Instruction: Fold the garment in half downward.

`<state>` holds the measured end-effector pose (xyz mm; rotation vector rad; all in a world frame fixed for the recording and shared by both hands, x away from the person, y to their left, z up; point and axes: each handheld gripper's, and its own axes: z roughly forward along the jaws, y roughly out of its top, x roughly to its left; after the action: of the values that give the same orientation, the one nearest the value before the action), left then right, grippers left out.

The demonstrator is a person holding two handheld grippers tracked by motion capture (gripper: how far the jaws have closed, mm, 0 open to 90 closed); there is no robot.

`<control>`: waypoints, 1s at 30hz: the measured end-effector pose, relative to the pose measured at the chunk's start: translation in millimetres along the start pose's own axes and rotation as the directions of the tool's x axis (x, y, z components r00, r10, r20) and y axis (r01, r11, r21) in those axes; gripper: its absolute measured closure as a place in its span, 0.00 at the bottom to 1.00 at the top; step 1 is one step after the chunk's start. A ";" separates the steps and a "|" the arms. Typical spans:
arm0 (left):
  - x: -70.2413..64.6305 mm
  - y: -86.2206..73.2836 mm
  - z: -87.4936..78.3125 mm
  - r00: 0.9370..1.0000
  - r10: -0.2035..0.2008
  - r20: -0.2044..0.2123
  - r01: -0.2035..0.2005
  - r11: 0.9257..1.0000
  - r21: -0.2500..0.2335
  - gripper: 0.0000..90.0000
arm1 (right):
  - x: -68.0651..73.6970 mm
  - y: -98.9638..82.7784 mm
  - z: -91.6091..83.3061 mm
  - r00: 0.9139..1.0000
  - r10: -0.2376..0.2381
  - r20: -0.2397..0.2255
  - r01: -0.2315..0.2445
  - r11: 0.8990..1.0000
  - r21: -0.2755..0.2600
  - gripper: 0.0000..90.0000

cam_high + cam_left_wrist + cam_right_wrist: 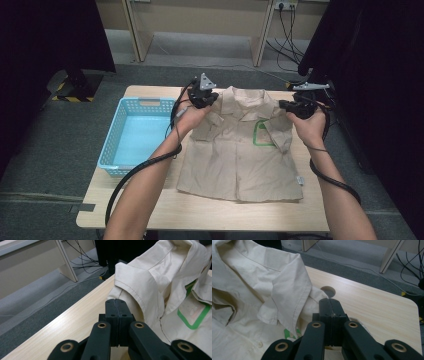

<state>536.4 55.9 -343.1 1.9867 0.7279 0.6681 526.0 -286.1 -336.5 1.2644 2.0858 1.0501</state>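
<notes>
While the beige shirt [240, 150] lies spread front-up on the wooden table [150, 210], I hold one gripper at each of its shoulders. In the high view the shirt occupies the table's centre, its collar toward twelve o'clock and its hem toward six o'clock; a green-outlined patch [263, 134] sits on the chest on the three o'clock side. The left gripper [202, 98] rests at the shoulder at about eleven o'clock of the garment, and the right gripper [299, 106] at the shoulder at about one o'clock.

In the left gripper view, my left jaws stand pressed fully together, pad against pad. The sleeve's shoulder seam [135, 290] begins just past the tips, toward one o'clock. I cannot tell whether a fold of cloth is pinched in the line between the pads.

In the right gripper view, my right jaws are likewise closed flat against each other. The folded sleeve edge [287, 300] lies at ten o'clock of the tips, and a round cable hole [328, 291] in the tabletop sits at twelve o'clock just beyond them. Whether fabric is caught here I cannot tell either.

A light blue plastic basket [111, 145] stands on the table at nine o'clock of the shirt, near its sleeve.
</notes>
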 end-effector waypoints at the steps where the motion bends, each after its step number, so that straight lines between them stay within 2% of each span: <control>1: -0.7 -0.5 -2.1 1.000 0.012 -0.001 -0.012 1.000 0.003 1.00 | 2.3 -0.1 -2.2 1.000 -0.009 -0.001 0.009 1.000 -0.003 1.00; 4: -2.3 -4.6 -7.5 1.000 0.027 0.005 -0.027 1.000 0.008 1.00 | 8.0 -2.5 -8.5 0.999 -0.037 -0.003 0.037 0.999 -0.010 1.00; 7: -3.5 -10.8 -12.2 1.000 0.013 0.018 -0.013 1.000 -0.001 1.00 | 10.3 -7.7 -11.9 0.999 -0.032 -0.017 0.032 0.999 -0.007 1.00; 13: -12.8 -18.3 -22.1 0.998 0.047 0.029 -0.046 0.999 -0.022 1.00 | 16.3 -14.0 -18.7 0.998 -0.050 -0.023 0.050 0.999 -0.016 1.00; 21: -20.4 -31.6 -34.7 0.998 0.044 0.040 -0.042 0.998 -0.050 1.00 | 28.3 -26.9 -28.0 0.997 -0.076 -0.027 0.075 0.997 -0.029 1.00; 29: -33.6 -42.2 -47.1 0.997 0.062 0.047 -0.059 0.996 -0.069 1.00 | 39.3 -42.5 -40.5 0.994 -0.102 -0.029 0.101 0.994 -0.044 1.00; 30: -35.8 -43.9 -48.8 0.996 0.075 0.047 -0.071 0.995 -0.068 1.00 | 40.2 -44.7 -42.1 0.994 -0.105 -0.030 0.104 0.994 -0.046 1.00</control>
<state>468.0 76.5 -365.1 1.9699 0.5985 0.6749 454.0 -278.1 -348.3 1.1109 2.1166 1.0712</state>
